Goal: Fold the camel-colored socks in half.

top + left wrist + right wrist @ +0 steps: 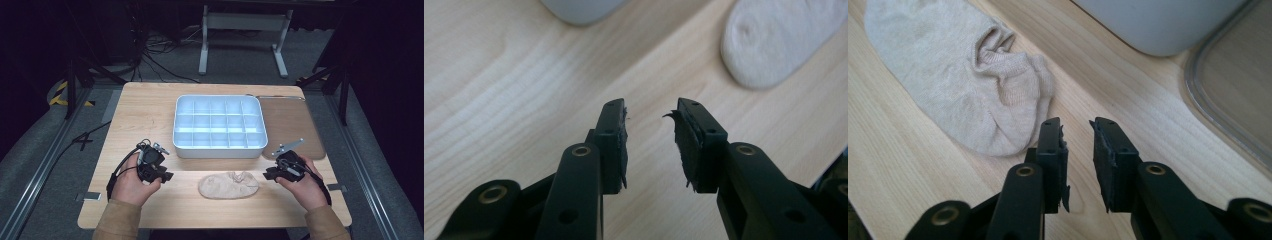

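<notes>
- A beige sock [229, 184] lies flat on the wooden table [150, 110], near the person's edge and a little right of the middle. It appears to be a low ankle sock, or a pair laid together; the cuff opening faces the far side.
- A white divided tray [219, 123] stands just beyond the sock, toward the far side. Every compartment that can be seen is bare, so nothing has been sorted into it.
- The tray's clear lid [292, 125] rests on the table to the right of the tray, so the tray is already uncovered.
- The left gripper [167, 174] is held low over the table to the left of the sock, clear of it. In the left gripper view its jaws stand partly apart with only bare wood between them, and the rounded end of the sock shows farther off at upper right.
- The right gripper [268, 172] hovers just beside the sock's right end. In the right gripper view its jaws stand a narrow gap apart and hold nothing; the sock's edge lies right next to the left jaw, not between the pads.
- Judged from this, the work is at its start: the sock is untouched on the table.
- Left to do, most likely: close in on the sock from both ends, grip it, fold or lift it, and set it into a compartment of the tray.
</notes>
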Motion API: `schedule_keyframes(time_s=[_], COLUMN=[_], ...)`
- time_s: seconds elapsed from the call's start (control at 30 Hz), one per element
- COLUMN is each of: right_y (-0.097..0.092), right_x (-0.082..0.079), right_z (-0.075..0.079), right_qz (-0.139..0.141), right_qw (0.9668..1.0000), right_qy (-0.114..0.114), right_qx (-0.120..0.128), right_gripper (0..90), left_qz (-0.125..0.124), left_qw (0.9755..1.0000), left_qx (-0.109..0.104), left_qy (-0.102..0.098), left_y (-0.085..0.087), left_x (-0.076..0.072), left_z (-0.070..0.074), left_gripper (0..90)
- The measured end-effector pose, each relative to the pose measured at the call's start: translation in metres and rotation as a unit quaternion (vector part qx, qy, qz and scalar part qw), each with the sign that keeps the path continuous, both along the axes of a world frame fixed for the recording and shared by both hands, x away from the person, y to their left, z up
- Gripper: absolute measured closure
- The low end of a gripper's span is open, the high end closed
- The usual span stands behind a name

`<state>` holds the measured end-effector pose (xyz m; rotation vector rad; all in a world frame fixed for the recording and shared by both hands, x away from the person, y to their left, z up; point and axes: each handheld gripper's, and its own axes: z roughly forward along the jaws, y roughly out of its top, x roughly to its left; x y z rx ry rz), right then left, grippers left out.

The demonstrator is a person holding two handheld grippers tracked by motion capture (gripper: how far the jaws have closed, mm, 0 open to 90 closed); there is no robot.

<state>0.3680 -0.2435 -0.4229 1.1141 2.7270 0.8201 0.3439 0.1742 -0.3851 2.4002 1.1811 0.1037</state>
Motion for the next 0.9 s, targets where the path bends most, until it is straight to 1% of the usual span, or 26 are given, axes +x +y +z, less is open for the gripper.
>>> schedule_keyframes(time_s=[0.03, 0.1, 0.13, 0.17, 0.2, 0.23, 0.27, 0.3, 0.33, 0.4, 0.47, 0.6, 0.67, 0.73, 0.8, 0.83, 0.87, 0.9], right_y=[-0.003, -0.005, -0.005, -0.006, -0.006, -0.006, -0.005, -0.004, -0.004, -0.002, -0.002, -0.001, -0.002, -0.002, -0.002, -0.002, -0.002, -0.001], right_x=[-0.001, -0.002, -0.003, -0.003, -0.004, -0.004, -0.005, -0.005, -0.005, -0.007, -0.008, -0.012, -0.014, -0.015, -0.015, -0.015, -0.015, -0.016], right_z=[-0.001, -0.001, 0.0, 0.001, 0.002, 0.002, 0.003, 0.004, 0.004, 0.004, 0.003, 0.004, 0.004, 0.004, 0.003, 0.003, 0.003, 0.002], right_qz=[-0.002, -0.005, -0.006, -0.006, -0.004, -0.004, 0.006, 0.007, 0.007, 0.007, 0.006, 0.006, 0.007, 0.009, 0.008, 0.008, 0.008, 0.008], right_qw=[1.0, 0.9999, 0.9999, 0.9998, 0.9998, 0.9998, 0.9992, 0.9992, 0.9992, 0.9993, 0.9993, 0.9991, 0.9989, 0.9988, 0.9988, 0.9988, 0.9988, 0.9988], right_qy=[-0.003, -0.012, -0.016, -0.016, -0.012, -0.012, -0.011, -0.01, -0.01, -0.014, -0.017, -0.025, -0.03, -0.027, -0.026, -0.026, -0.025, -0.025], right_qx=[0.001, -0.004, 0.0, 0.007, 0.017, 0.017, 0.038, 0.038, 0.038, 0.035, 0.033, 0.034, 0.035, 0.04, 0.04, 0.041, 0.041, 0.042], right_gripper=[75.1, 74.7, 74.6, 74.6, 74.1, 74.1, 73.7, 73.6, 73.6, 73.0, 72.3, 72.4, 73.9, 74.2, 74.1, 73.9, 73.8, 73.8], left_qz=[0.001, 0.003, 0.003, 0.0, -0.007, -0.007, -0.018, -0.036, -0.036, -0.045, -0.052, -0.059, -0.063, -0.069, -0.068, -0.063, -0.063, -0.063], left_qw=[1.0, 1.0, 1.0, 1.0, 0.9999, 0.9999, 0.9997, 0.9993, 0.9993, 0.9988, 0.9986, 0.9979, 0.9972, 0.9965, 0.9964, 0.9965, 0.9964, 0.9964], left_qx=[-0.005, -0.003, -0.002, -0.003, -0.011, -0.011, -0.016, -0.011, -0.011, -0.014, -0.013, -0.024, -0.038, -0.046, -0.048, -0.051, -0.053, -0.053], left_qy=[0.002, 0.003, 0.003, 0.008, 0.007, 0.007, 0.003, -0.001, -0.001, -0.009, -0.006, 0.005, 0.011, 0.012, 0.012, 0.019, 0.02, 0.02], left_y=[-0.001, -0.002, -0.003, -0.004, -0.005, -0.005, -0.007, -0.013, -0.013, -0.019, -0.024, -0.034, -0.039, -0.044, -0.046, -0.05, -0.053, -0.053], left_x=[-0.001, -0.002, -0.002, -0.002, -0.002, -0.002, -0.004, -0.006, -0.006, -0.008, -0.007, -0.005, -0.004, -0.003, -0.002, -0.002, -0.001, -0.001], left_z=[0.001, 0.004, 0.005, 0.006, 0.007, 0.007, 0.009, 0.012, 0.012, 0.016, 0.016, 0.013, 0.012, 0.011, 0.01, 0.007, 0.004, 0.004], left_gripper=[65.7, 64.4, 64.1, 64.4, 64.3, 64.4, 65.3, 65.4, 65.6, 65.5, 64.3, 64.0, 64.0, 64.2, 64.0, 63.8, 63.9, 63.9])
